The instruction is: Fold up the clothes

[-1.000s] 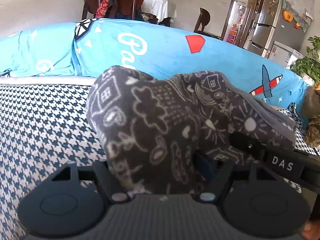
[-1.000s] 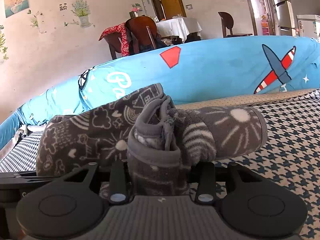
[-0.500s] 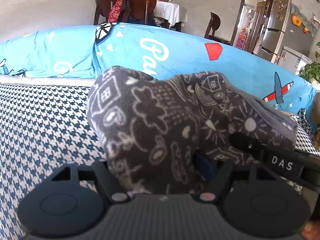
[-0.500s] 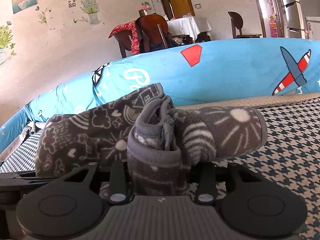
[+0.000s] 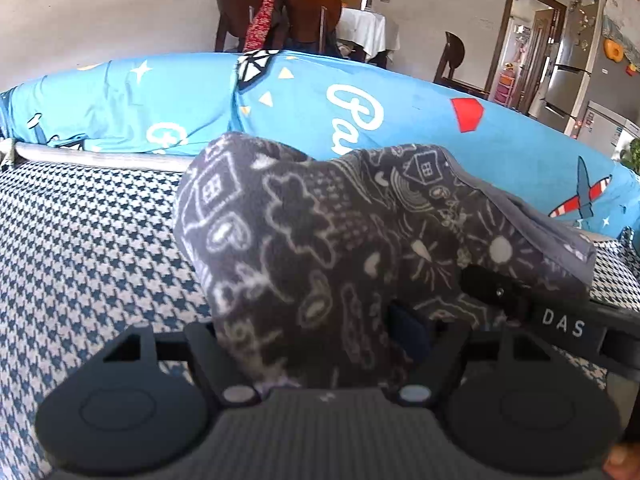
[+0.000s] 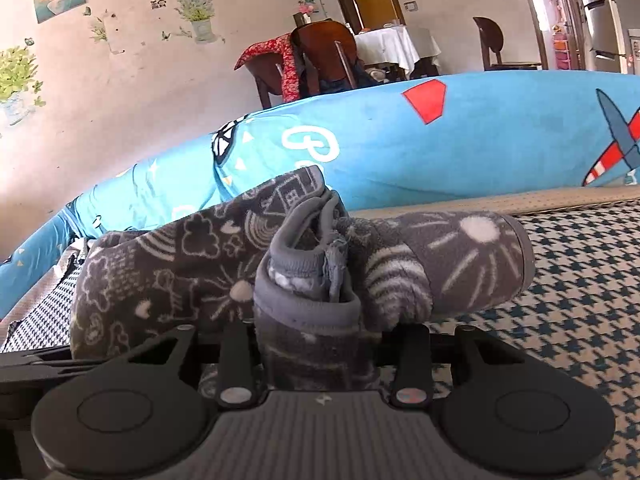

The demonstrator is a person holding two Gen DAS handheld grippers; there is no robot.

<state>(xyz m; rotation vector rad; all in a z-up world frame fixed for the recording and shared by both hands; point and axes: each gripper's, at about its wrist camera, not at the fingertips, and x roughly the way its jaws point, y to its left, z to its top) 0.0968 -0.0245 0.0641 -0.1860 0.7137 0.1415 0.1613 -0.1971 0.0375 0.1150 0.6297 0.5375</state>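
Folded dark grey fleece garment with white doodle print (image 5: 320,248) runs crosswise over the houndstooth cover (image 5: 80,248), left gripper (image 5: 326,344) and right gripper (image 6: 324,344) both clamping it.

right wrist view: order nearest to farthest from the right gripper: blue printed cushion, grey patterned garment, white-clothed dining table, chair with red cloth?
1. grey patterned garment, clamped in the right gripper.
2. blue printed cushion, behind the garment, spanning the frame.
3. chair with red cloth, beyond the cushion, centre-left.
4. white-clothed dining table, just behind that chair.
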